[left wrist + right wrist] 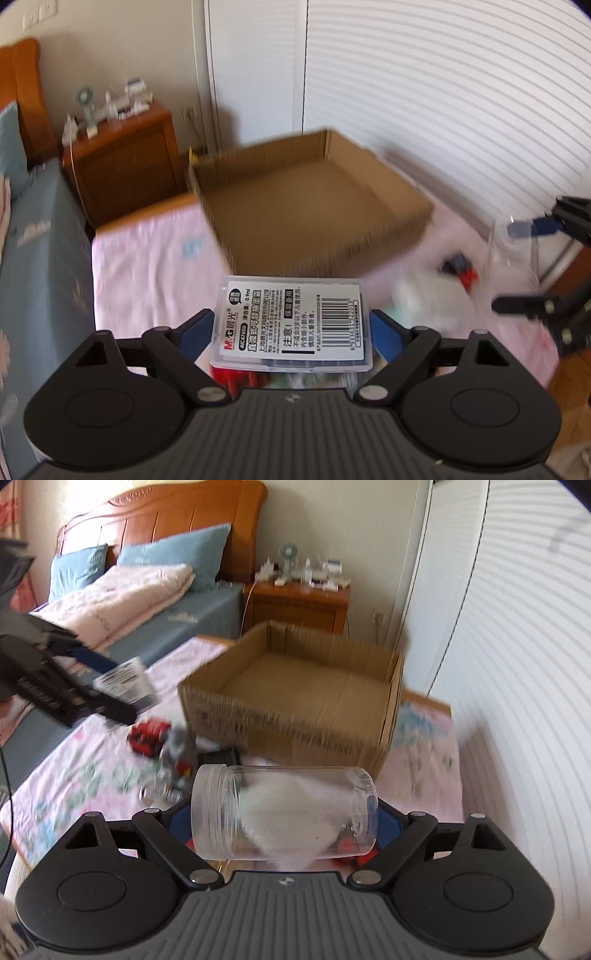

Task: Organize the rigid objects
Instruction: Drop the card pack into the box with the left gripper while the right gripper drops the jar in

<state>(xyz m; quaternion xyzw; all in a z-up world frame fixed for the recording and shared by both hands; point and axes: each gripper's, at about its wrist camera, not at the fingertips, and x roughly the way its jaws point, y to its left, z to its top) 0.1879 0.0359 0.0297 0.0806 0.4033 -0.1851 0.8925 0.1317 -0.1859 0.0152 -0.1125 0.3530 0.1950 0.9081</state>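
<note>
Grippers [291, 328] [284, 812] clamp case [291, 321] and jar [284, 812]; we judge both light, rigid, slippery, so we hold mid-body.

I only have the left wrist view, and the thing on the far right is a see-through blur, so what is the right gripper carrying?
Observer: The right gripper is shut on a clear plastic jar that lies sideways between its fingers.
Operator: Which end is the mouth?
Observer: The threaded, lidless mouth points to the left of the right wrist view, and something white shows through the jar's wall.
Operator: My left gripper holds the flat clear labelled plastic case. Anything under it?
Observer: In the right wrist view, a red and black toy lies on the pink floral cloth below it, near the open brown cardboard box.
</note>
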